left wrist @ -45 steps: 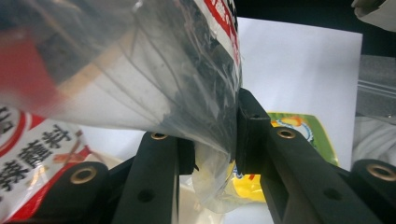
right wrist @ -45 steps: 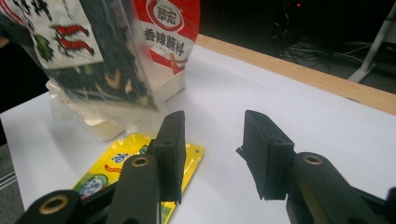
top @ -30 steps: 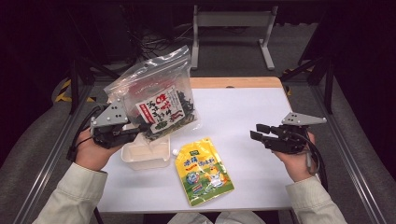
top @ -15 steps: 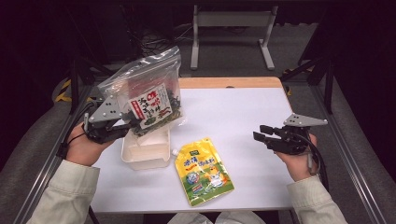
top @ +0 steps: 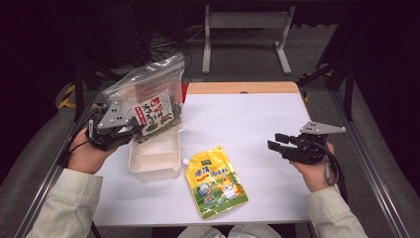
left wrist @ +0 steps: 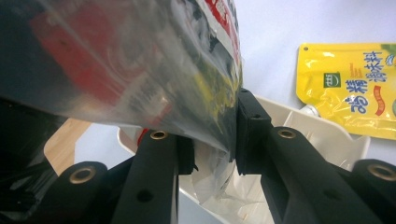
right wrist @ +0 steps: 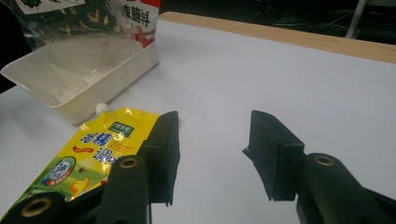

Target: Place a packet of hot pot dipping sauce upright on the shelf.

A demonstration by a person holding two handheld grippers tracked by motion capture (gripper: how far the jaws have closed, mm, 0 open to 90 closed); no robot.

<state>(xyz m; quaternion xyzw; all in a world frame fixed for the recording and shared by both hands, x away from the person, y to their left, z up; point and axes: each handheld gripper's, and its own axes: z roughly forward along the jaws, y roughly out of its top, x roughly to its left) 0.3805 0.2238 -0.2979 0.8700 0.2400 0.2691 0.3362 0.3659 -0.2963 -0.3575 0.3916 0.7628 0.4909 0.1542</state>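
My left gripper (top: 130,130) is shut on the lower part of a clear zip bag of dried dark leaves with a red-and-white label (top: 146,101), held upright above the far end of a white plastic tray (top: 153,164). The left gripper view has the bag (left wrist: 140,70) pinched between both pads over the tray (left wrist: 327,135). A yellow spouted pouch (top: 216,181) lies flat on the white table beside the tray. My right gripper (top: 275,141) hovers at the table's right, its jaws apart, just opening further, with nothing between them (right wrist: 212,149).
The white tabletop (top: 247,119) has a wooden strip (top: 242,88) along its far edge. Metal frame legs and cables stand on the dark floor behind. A person's sleeved forearms come in from the bottom on both sides.
The left hand has carried the bag leftward and slightly down, uncovering the tray. The right gripper's jaws have spread a little wider; that hand stayed in place.
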